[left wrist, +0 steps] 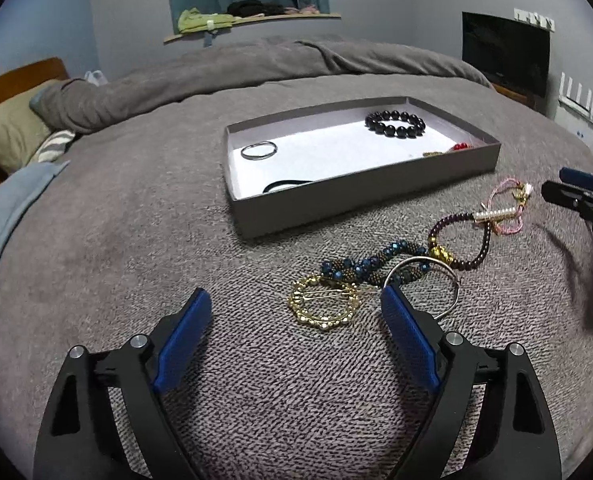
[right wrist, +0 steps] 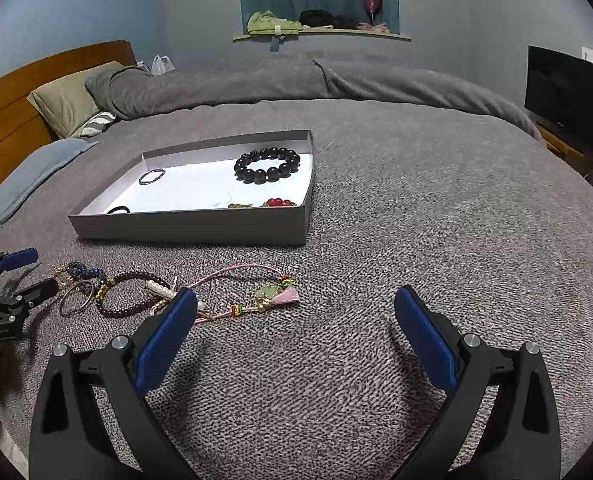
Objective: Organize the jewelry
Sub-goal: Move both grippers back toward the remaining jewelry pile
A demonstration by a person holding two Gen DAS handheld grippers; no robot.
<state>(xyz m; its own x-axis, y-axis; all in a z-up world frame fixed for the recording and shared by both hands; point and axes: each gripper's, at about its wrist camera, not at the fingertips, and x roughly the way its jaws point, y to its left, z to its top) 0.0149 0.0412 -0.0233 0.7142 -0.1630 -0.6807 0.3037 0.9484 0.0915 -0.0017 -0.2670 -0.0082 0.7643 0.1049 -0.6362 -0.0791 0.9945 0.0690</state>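
Note:
A grey box [left wrist: 336,196] [right wrist: 192,228] lies on the bed, holding a black bead bracelet [left wrist: 395,123] [right wrist: 267,164], a silver ring [left wrist: 259,149] [right wrist: 151,176], a black band and red beads [right wrist: 279,202]. Loose in front of the box lie a gold round piece [left wrist: 323,307], a blue beaded bracelet [left wrist: 370,266], a silver bangle [left wrist: 424,286] [right wrist: 76,298], a dark red bead bracelet [left wrist: 462,242] [right wrist: 130,294] and a pink cord bracelet [left wrist: 508,206] [right wrist: 248,292]. My left gripper [left wrist: 296,312] is open, just short of the gold piece. My right gripper [right wrist: 296,312] is open and empty, right of the pink cord.
A grey knit blanket [left wrist: 136,280] [right wrist: 436,220] covers the bed. Pillows [right wrist: 68,100] and a wooden headboard [right wrist: 12,116] are at the left. A dark screen [right wrist: 568,96] stands at the right. A window ledge [right wrist: 320,34] holds clothes.

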